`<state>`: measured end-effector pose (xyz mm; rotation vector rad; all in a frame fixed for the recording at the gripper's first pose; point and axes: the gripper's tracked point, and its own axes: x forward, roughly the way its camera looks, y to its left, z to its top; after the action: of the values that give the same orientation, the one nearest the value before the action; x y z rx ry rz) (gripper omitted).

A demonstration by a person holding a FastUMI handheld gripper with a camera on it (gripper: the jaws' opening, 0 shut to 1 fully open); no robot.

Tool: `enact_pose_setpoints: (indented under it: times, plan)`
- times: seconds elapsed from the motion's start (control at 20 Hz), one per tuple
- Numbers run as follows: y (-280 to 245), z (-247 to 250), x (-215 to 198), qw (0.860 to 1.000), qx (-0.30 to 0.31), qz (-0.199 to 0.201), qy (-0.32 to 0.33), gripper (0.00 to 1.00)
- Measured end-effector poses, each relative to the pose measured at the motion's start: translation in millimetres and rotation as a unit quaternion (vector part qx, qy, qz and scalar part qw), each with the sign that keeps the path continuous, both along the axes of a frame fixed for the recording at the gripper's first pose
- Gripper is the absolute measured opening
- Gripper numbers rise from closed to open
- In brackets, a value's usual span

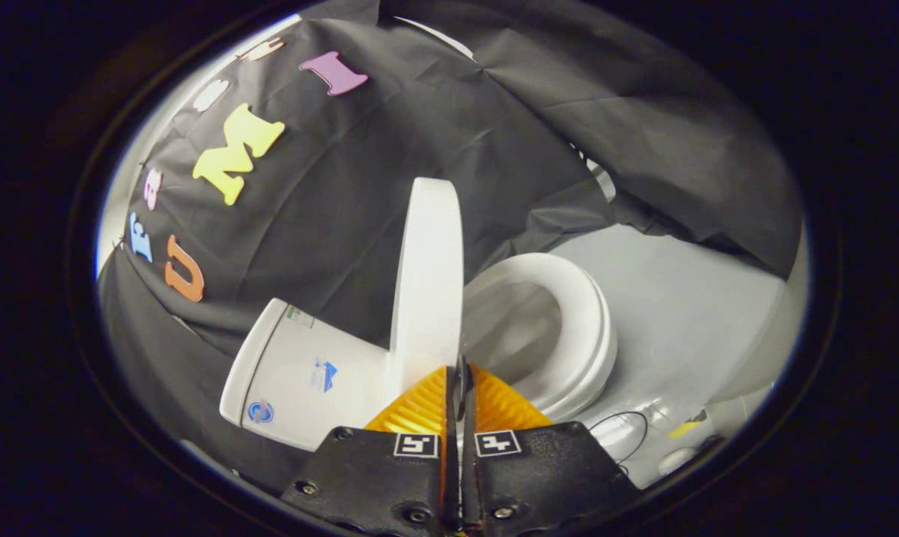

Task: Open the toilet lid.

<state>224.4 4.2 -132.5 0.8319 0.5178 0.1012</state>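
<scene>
Black cloth [434, 149] is draping the booth behind everything, and a pale floor [680, 313] is stretching beyond the toilet. Lying across the view, the tank [300, 373] is sitting to one side of the raised lid [429, 276], while the seat [584, 328] is ringing the open bowl [516, 328] on the other side. That lid is standing edge-on, just ahead of the fingertips and close to upright, so the opening looks nearly done. From here the risk, as I judge it, is that it is balancing rather than leaning on the tank, and a pull away too early or a sideways nudge could let it drop onto the seat. A thin black cable [621, 425] is looping on the floor near the toilet's foot. The gripper [461, 380] is pointing straight at the lid's lower edge, rolled so the toilet is appearing sideways, and its jaws are pressed together with nothing visibly pinched; whether the tips are touching the lid I cannot tell.
</scene>
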Motion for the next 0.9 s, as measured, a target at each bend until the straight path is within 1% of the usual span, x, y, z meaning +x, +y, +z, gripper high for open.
enact_pose_setpoints:
  times: [0.3, 0.45, 0.65, 0.9]
  plan:
    - [8, 15, -3, 1.0, -0.009, -0.007, -0.008, 0.05]
    - [6, 17, -3, 1.0, -0.028, -0.009, -0.01, 0.05]
    - [9, 20, -4, 0.999, -0.037, -0.005, -0.017, 0.05]
    - [11, 18, 0, 0.997, -0.071, 0.0, -0.029, 0.05]
